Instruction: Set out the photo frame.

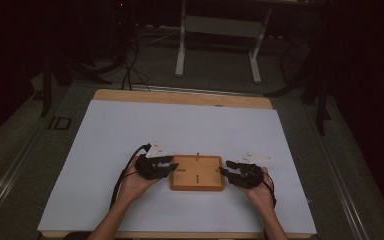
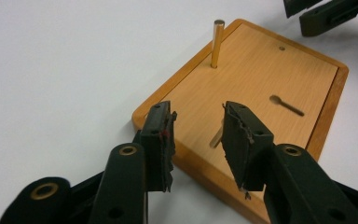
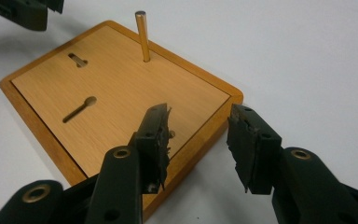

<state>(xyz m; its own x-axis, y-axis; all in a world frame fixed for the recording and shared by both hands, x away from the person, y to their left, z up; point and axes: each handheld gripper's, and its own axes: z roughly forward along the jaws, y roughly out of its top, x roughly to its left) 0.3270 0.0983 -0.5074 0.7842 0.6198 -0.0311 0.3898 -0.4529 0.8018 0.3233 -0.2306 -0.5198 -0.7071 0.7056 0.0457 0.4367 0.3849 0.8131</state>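
- A wooden board lies on the white table, one brass peg upright at its far edge.
- Left gripper and right gripper flank the board's short ends, jaws spread, holding nothing.
- The board looks stiff and light; its raised rim seems the best hold.

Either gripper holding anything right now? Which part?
Nothing held. Left gripper and right gripper both stand open at opposite ends of the wooden board.
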